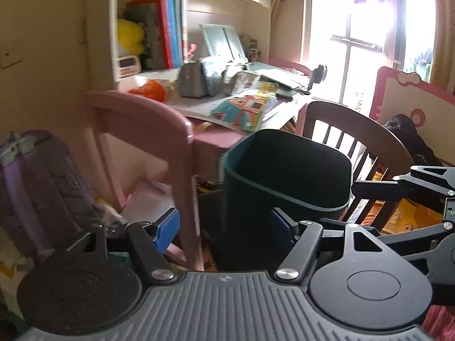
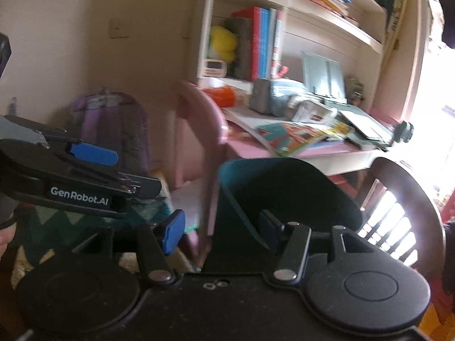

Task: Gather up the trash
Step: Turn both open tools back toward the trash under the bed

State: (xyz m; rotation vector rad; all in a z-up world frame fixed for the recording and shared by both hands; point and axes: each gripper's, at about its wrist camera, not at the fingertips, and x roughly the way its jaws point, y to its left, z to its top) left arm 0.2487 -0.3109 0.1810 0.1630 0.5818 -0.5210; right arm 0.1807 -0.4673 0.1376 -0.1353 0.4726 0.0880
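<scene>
Cluttered and small, the room has a pink tabletop (image 1: 216,137) under a white shelf unit (image 1: 113,28), buried in picture books (image 1: 244,110) and papers. Hard glare pours through the window (image 1: 369,42) on the right. A pink chair (image 1: 142,113) and a brown slatted chair (image 1: 355,125) stand at the desk, with a purple backpack (image 1: 42,184) by the wall.

The dark teal bin (image 1: 284,170) sits below the desk edge, between the two chairs, and looks empty as far as its dim inside shows.

The left gripper (image 1: 224,224) is spread wide with nothing between its blue pads; the bin and the pink chair's post lie just ahead of it. The right gripper (image 2: 219,227) is also parted. Its right finger seems to reach inside the bin and its left pad stays outside, so the near wall runs between them without being pinched.

That straddle is the main risk. If the right gripper pulls away at an angle, I judge a finger could catch the rim and tip the bin. The pink chair stands just beside the bin, so a sideways swing of either gripper may knock it.

An orange item (image 1: 149,91) at the back of the tabletop might be trash, though I cannot tell. Reaching it means crossing loose books that could slide off. Both views are blurred, and the glare washes out the right side.
</scene>
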